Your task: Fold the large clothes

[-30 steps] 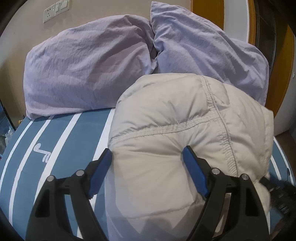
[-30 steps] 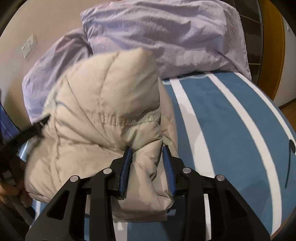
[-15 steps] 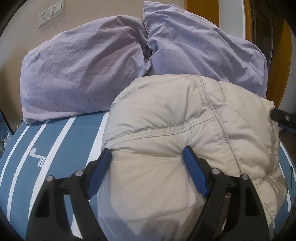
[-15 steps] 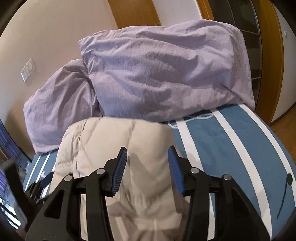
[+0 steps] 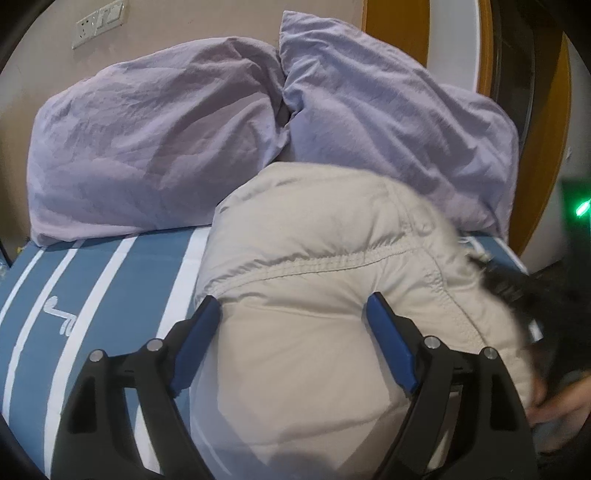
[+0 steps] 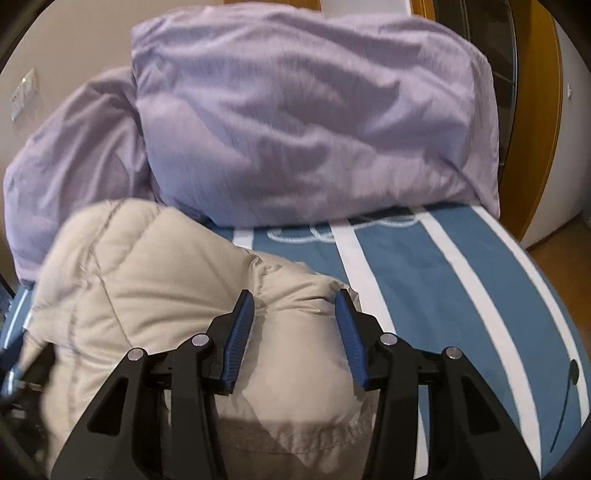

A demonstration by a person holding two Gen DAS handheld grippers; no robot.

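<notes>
The beige padded jacket (image 5: 332, 295) is seen bundled into a thick mound on the blue bedspread with white stripes (image 5: 110, 295), its far edge just in front of two lilac pillows (image 5: 155, 147) that are propped against the wall. In the left wrist view the jacket's puffy lower bulge is framed by the left gripper (image 5: 291, 314): the jaws are spread wide and are opening a little further, the blue pads set at either flank of the bulge, and whether the fabric is actually pressed by them cannot be told. A stitched seam is seen running across the mound just beyond the pads. At the right edge a dark furry trim (image 5: 509, 284) is blurred, and part of a hand (image 5: 561, 406) is glimpsed low beside it.

From the right wrist view, the right gripper (image 6: 295, 325) is held over the jacket's near right corner, jaws parted about halfway, with quilted fabric lying between and beneath the blue pads but not pinched. A wall socket plate (image 5: 99, 23) is visible above the pillows.
</notes>
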